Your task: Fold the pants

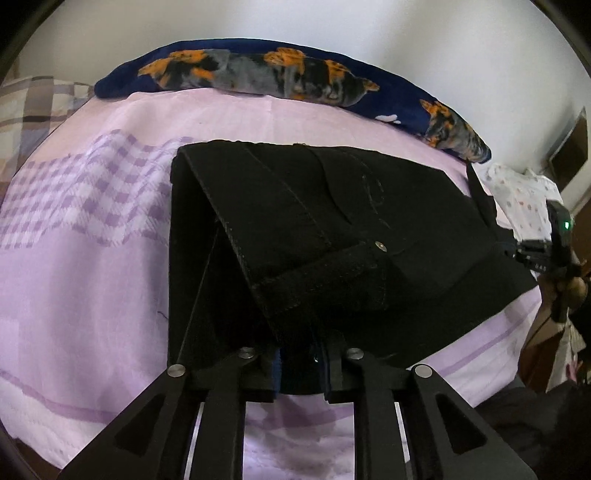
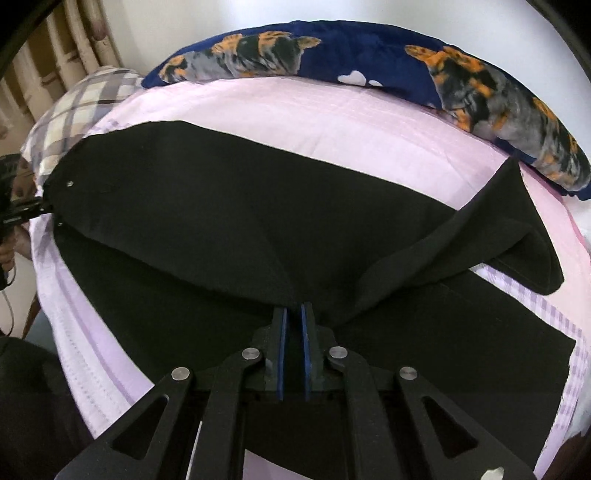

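Soft, floppy black pants (image 1: 332, 221) sag between both tongs, left tongs (image 1: 299, 354) and right tongs (image 2: 293, 314) each clamped on the fabric's edge.

Right hand-held gripper (image 2: 293, 317) pinches black pants (image 2: 221, 221).

We see soft, even daylight in both views, bright on the white wall (image 1: 332, 22) and the lilac bedsheet (image 1: 92, 258), with no hard shadows. The black pants (image 2: 221, 206) swallow detail, their folds barely readable. Fisheye distortion bows the bed's edges, and a dark vignette rings the corners. The wall in the right wrist view (image 2: 443, 18) is nearly blown out. Focus is fairly sharp overall.
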`<state>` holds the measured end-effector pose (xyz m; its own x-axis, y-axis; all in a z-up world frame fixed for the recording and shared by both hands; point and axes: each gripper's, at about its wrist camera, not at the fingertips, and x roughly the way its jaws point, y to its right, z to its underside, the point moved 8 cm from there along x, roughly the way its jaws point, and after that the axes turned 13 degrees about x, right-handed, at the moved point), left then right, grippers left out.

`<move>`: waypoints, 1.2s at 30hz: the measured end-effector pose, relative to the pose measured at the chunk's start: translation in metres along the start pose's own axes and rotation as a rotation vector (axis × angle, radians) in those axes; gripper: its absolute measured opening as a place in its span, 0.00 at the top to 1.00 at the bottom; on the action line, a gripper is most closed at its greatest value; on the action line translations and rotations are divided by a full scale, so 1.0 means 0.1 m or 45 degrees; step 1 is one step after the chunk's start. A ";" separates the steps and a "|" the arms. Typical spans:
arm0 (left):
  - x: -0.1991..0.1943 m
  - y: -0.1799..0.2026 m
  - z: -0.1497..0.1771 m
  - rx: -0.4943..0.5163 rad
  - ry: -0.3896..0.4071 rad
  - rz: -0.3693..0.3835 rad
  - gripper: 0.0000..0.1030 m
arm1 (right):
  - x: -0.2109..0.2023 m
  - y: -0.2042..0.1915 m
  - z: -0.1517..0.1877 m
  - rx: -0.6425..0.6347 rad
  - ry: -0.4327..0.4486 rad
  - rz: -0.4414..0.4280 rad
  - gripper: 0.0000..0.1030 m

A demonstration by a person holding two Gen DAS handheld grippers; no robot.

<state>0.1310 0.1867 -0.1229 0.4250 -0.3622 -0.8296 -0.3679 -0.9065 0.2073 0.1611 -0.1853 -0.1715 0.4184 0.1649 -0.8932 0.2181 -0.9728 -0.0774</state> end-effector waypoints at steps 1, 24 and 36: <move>-0.01 -0.01 0.00 -0.019 -0.010 -0.008 0.81 | 0.01 -0.01 0.00 0.006 0.007 0.011 0.91; -0.15 -0.02 0.20 -0.870 0.113 0.294 0.51 | -0.26 0.11 0.34 0.608 0.074 -0.218 0.64; -0.15 -0.09 0.16 -0.786 0.154 0.137 0.81 | -0.18 0.58 0.03 0.721 0.157 -0.001 0.64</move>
<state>0.1149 0.2040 -0.1209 0.5159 -0.4477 -0.7303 0.1152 -0.8086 0.5770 0.1631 -0.2448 -0.1613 0.5255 0.1506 -0.8374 -0.2731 -0.9023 -0.3337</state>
